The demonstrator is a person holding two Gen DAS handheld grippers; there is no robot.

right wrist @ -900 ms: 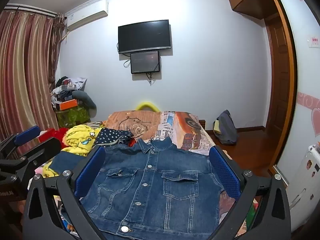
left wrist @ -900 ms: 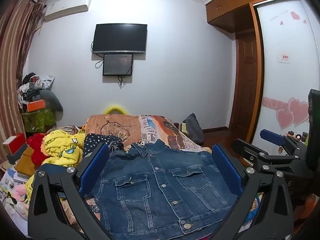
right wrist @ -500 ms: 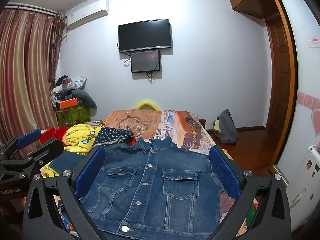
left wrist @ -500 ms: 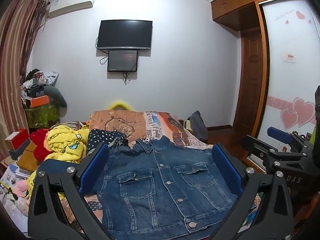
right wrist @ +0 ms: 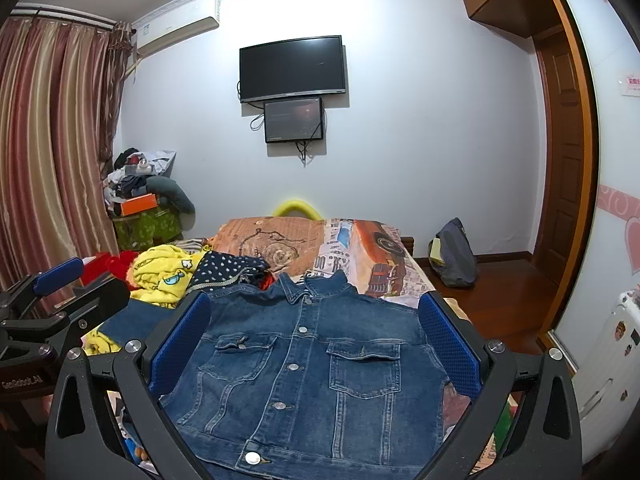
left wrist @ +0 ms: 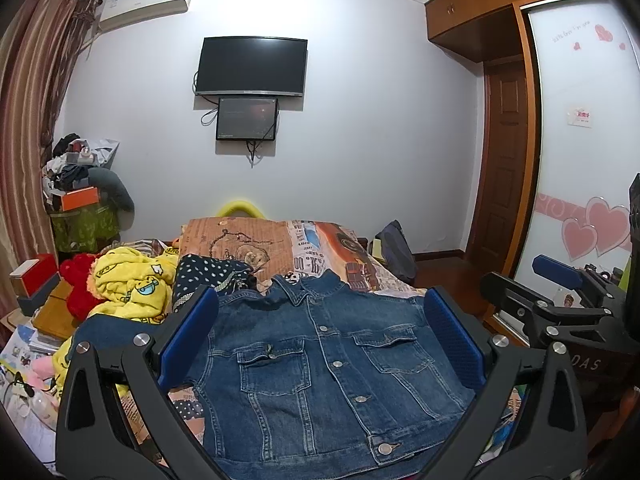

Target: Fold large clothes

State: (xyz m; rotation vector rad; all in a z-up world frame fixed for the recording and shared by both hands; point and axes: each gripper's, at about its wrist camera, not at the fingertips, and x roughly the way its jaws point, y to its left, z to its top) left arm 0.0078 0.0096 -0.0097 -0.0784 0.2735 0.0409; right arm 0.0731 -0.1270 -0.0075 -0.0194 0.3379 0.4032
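My left claw (left wrist: 320,336) and right claw (right wrist: 314,332) both gape wide, empty, above the denim jacket (right wrist: 304,364) lying buttoned on the bed (right wrist: 360,248); yellow garment (right wrist: 164,270) at ten o'clock.

The jacket (left wrist: 320,364) lies flat on the bed (left wrist: 332,248), collar toward the far wall. Left of it sits a heap of clothes (left wrist: 132,284). The left tool (left wrist: 320,344) and right tool (right wrist: 314,344) hang over the jacket's near end, side by side. A bag (right wrist: 454,256) stands on the floor right of the bed. A TV (left wrist: 252,66) hangs on the wall behind.
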